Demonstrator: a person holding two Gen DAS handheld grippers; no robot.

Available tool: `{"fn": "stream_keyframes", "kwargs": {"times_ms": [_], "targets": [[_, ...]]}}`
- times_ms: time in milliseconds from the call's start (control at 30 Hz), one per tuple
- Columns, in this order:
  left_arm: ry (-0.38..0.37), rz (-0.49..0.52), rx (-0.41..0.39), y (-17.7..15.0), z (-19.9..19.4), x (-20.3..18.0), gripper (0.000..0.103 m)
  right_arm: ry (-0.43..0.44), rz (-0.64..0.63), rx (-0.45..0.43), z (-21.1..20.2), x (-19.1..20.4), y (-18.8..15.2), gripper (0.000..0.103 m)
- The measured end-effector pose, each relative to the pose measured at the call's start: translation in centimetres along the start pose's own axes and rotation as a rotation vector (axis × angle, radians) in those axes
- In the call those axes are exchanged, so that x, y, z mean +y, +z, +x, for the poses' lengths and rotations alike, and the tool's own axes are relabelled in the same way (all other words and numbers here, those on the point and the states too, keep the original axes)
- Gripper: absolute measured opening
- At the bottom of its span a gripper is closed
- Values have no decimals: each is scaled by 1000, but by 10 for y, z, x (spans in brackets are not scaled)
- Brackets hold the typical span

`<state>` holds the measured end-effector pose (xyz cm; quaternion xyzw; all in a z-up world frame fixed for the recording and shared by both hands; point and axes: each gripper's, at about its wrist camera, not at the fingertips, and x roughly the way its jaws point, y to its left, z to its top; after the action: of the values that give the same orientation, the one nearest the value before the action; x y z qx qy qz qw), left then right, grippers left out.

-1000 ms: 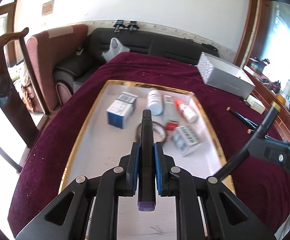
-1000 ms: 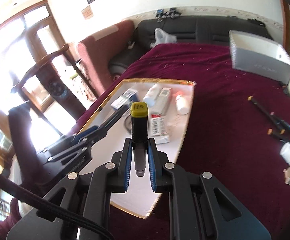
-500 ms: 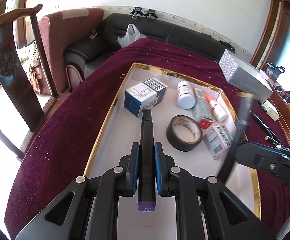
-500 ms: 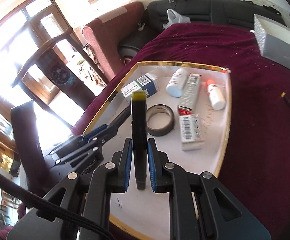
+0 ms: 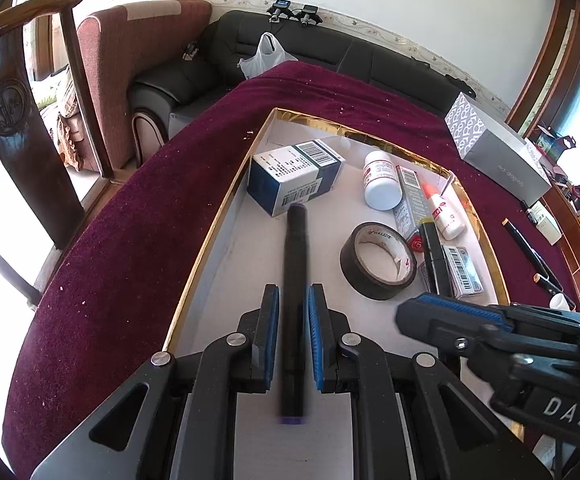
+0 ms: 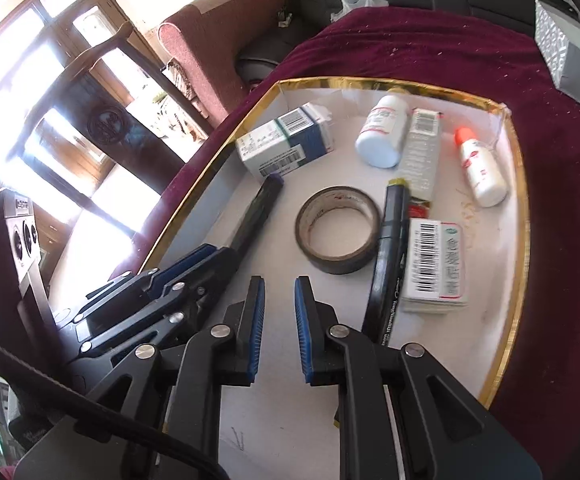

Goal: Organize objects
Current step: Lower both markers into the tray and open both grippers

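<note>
A gold-rimmed white tray [image 5: 218, 216] [image 6: 524, 216] sits on the maroon cloth. My left gripper [image 5: 293, 290] [image 6: 226, 254] is shut on a black marker with purple ends [image 5: 296, 248] [image 6: 258, 212]. Its far tip is low over the tray, just short of a blue-and-white box [image 5: 290, 176] [image 6: 282, 148]. My right gripper [image 6: 280, 280] [image 5: 410, 312] has its jaws close together with nothing between them. A black marker with a yellow cap [image 6: 388, 256] [image 5: 434, 252] lies in the tray just right of those jaws. It rests between a black tape roll [image 6: 330, 264] [image 5: 370, 288] and a barcoded packet [image 6: 436, 264].
The tray also holds a white bottle [image 6: 382, 136], a long narrow box [image 6: 420, 152] and an orange-tipped glue bottle [image 6: 482, 172]. On the cloth to the right are a grey patterned box [image 5: 498, 160] and black pens [image 5: 530, 252]. A wooden chair [image 5: 14, 120] stands at the left.
Both grippers came down closer over the tray. The yellow-capped marker left the right jaws and now lies beside the tape roll. The left gripper still holds its marker.
</note>
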<state>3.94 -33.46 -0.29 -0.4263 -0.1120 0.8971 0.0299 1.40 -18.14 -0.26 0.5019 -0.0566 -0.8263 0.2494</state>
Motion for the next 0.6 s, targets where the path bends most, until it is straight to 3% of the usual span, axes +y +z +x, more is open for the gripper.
{"fn": "stream_keyframes", "kwargs": {"times_ms": [133,233,333,467,600], "targets": [[-14,-8,7,1,1,1,18,-20,22,-20,-10,-8,-3,23],[-40,-7,8,2,-2,-1,27,-48,49,-49,-20,-17,-5,34],[-34,12,-6,3,-8,-9,38,-48,89,-62,-27,-27,-9,39],[-35,42,-25,3,-20,-20,40,-51,134,-82,-36,-41,-13,49],[-31,75,-51,3,-34,-34,41,-49,175,-96,-43,-55,-19,50]]}}
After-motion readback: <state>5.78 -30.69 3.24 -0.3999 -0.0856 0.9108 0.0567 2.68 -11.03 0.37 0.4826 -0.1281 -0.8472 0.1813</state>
